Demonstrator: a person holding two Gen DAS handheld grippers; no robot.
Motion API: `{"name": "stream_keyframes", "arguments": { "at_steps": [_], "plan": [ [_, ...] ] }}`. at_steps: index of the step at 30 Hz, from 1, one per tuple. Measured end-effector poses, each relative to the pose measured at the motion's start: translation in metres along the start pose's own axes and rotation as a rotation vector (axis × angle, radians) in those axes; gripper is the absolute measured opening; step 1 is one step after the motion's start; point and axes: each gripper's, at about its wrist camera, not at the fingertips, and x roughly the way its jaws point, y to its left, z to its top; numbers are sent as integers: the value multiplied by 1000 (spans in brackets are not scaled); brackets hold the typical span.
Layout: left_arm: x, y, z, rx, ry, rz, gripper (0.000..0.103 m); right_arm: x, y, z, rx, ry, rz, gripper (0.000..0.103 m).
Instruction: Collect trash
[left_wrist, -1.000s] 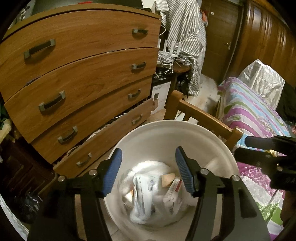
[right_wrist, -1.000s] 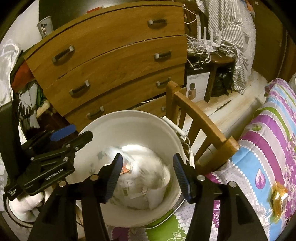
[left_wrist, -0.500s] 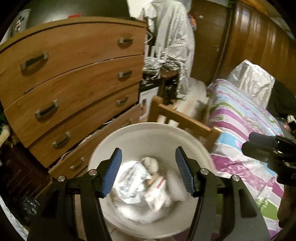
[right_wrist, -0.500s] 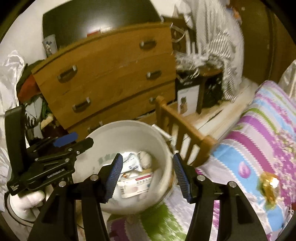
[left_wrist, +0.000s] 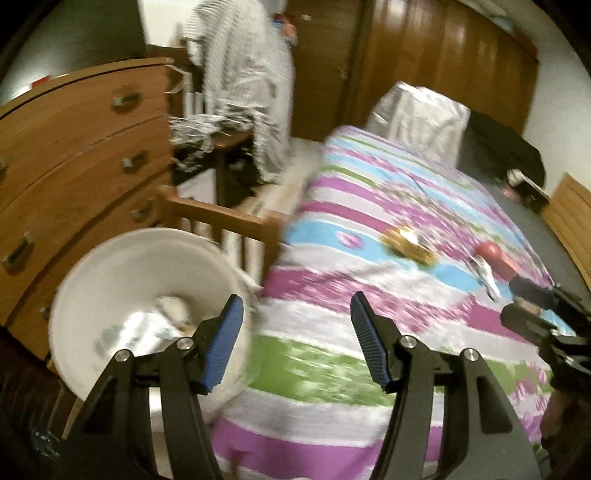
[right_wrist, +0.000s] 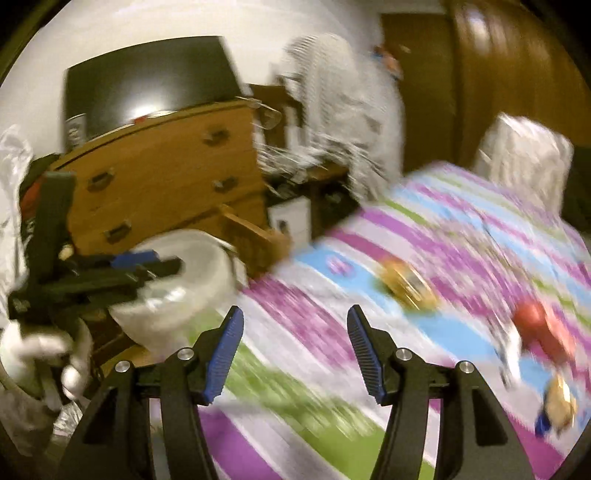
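A white bucket holding crumpled wrappers stands at the foot of the bed, lower left in both views. On the striped bedcover lie a gold wrapper, a red object, a whitish wrapper and a gold-and-blue wrapper. My left gripper is open and empty over the bed edge beside the bucket. My right gripper hangs over the bedcover, jaws opening a little, nothing between them. Both views are motion-blurred.
A wooden chest of drawers stands behind the bucket, and the wooden footboard sits between bucket and bed. A silver bag and dark clothing lie at the bed's far end. A white-gloved hand holds the left gripper.
Both grippers have swung right, away from above the bucket and out over the bed. The bucket has slid to the lower left of each view, and the wrappers on the bedcover have come into sight.
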Motion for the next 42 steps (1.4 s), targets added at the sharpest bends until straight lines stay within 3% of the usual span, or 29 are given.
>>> {"name": "stream_keyframes", "arguments": {
  "at_steps": [6, 10, 13, 16, 22, 24, 26, 30, 31, 34, 38, 42],
  "plan": [
    [28, -75, -22, 117, 79, -100, 60, -35, -117, -87, 203, 51, -154, 60],
    [43, -119, -39, 185, 131, -155, 60, -62, -177, -122, 266, 51, -255, 60],
    [55, -147, -49, 220, 170, -188, 60, -78, -223, -133, 302, 22, -318, 60],
    [63, -164, -55, 232, 199, -212, 60, -102, -286, -137, 396, -63, -362, 60],
    [74, -182, -58, 234, 238, -209, 60, -77, -387, -136, 604, -48, -316, 62],
    [77, -185, -58, 226, 255, -221, 60, -57, -398, -135, 639, -11, -260, 64],
    [78, -190, -59, 229, 261, -219, 60, -43, -384, -129, 605, 9, -185, 65],
    [79, -195, -58, 234, 264, -216, 60, -45, -317, -112, 413, 29, 124, 66],
    [80, -196, -58, 234, 265, -217, 62, -49, -308, -111, 376, 37, 126, 66],
    [84, -200, -59, 234, 271, -223, 63, -57, -303, -111, 336, 63, 8, 66],
    [89, -209, -63, 239, 284, -234, 63, -50, -319, -108, 466, 93, -43, 66],
    [95, -218, -68, 250, 299, -242, 63, -17, -328, -98, 550, 136, -66, 67]
  ]
}}
